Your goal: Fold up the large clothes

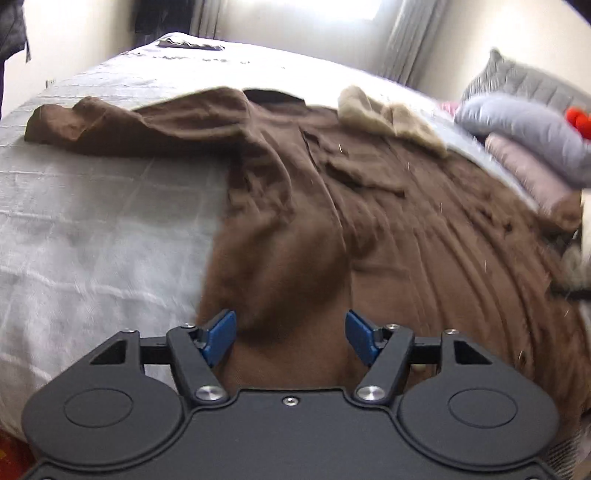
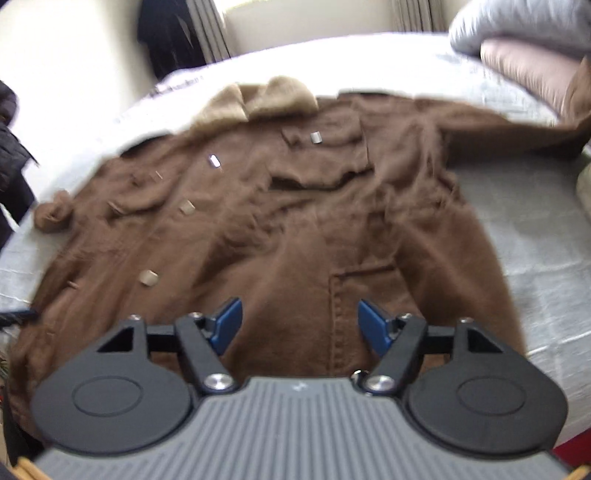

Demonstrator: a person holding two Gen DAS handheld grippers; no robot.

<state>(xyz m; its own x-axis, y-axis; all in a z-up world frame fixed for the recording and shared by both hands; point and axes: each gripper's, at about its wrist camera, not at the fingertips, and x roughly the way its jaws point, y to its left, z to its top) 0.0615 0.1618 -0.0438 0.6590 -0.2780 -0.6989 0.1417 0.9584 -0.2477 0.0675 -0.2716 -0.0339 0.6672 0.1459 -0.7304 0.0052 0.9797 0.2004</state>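
A large brown coat (image 1: 369, 221) with a beige furry collar (image 1: 388, 114) lies spread front up on a bed. One sleeve (image 1: 110, 125) stretches to the left in the left wrist view. My left gripper (image 1: 290, 334) is open and empty just above the coat's lower hem. In the right wrist view the coat (image 2: 277, 221) fills the middle, collar (image 2: 258, 99) at the far end, a patch pocket (image 2: 369, 302) near the hem. My right gripper (image 2: 300, 325) is open and empty over the hem beside that pocket.
The bed has a pale grey quilted cover (image 1: 92, 221). A grey pillow (image 1: 524, 125) and a pink pillow (image 1: 528, 173) lie at the right, also in the right wrist view (image 2: 524, 66). Dark clothes (image 2: 173, 33) hang by the far wall.
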